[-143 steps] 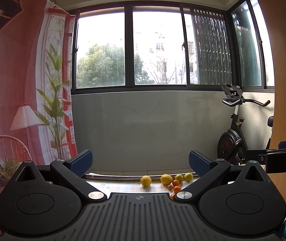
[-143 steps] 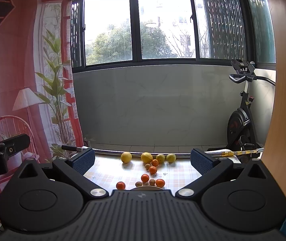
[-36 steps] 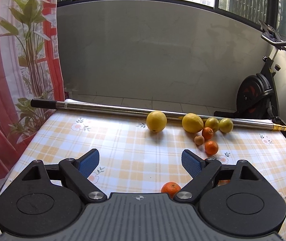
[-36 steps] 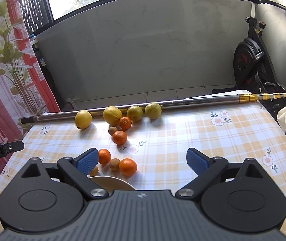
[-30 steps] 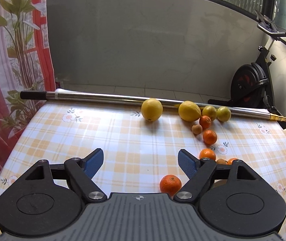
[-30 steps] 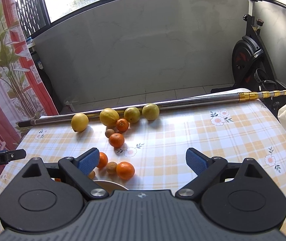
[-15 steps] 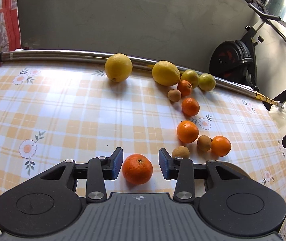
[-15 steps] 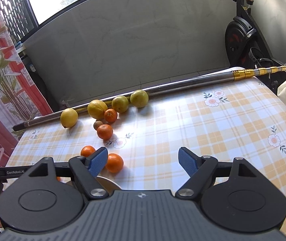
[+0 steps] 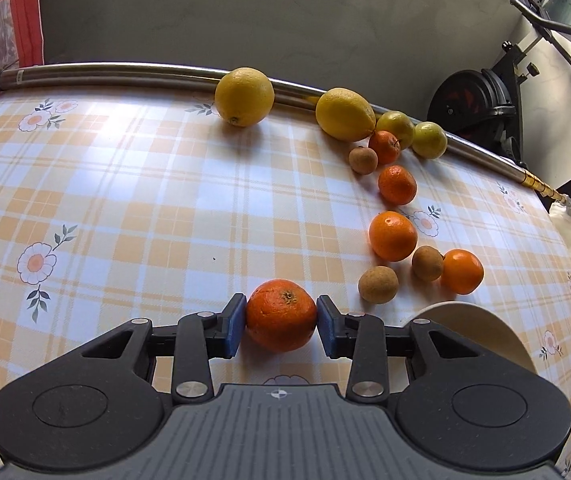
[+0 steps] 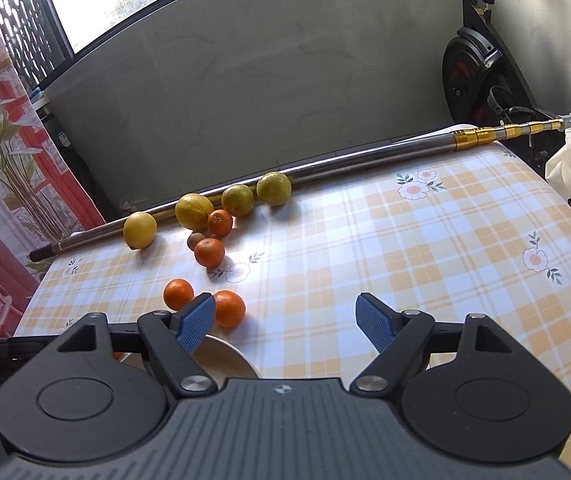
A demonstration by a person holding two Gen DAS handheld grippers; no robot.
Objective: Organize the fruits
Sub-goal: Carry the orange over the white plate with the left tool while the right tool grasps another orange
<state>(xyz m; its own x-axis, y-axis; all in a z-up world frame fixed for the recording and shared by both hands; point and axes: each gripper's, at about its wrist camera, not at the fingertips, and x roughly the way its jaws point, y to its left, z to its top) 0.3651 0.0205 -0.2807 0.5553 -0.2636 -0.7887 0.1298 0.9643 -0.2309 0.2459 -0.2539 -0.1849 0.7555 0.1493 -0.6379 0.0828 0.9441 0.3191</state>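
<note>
Now the left gripper (image 9: pixel 281 322) has been lowered and closed onto the nearest orange (image 9: pixel 281 314), still resting on the tablecloth (image 9: pixel 165 200), so lifting toward the bowl (image 9: pixel 481 328) seems next, while the right gripper (image 10: pixel 285 324) is kept open and empty.

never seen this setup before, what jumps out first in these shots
The left hand-held gripper is closed on an orange at the near edge of the checked tablecloth. Behind it, more oranges, small brown fruits and yellow citrus trail back to a metal pole along the table's far edge. The right hand-held gripper hangs open, empty.
</note>
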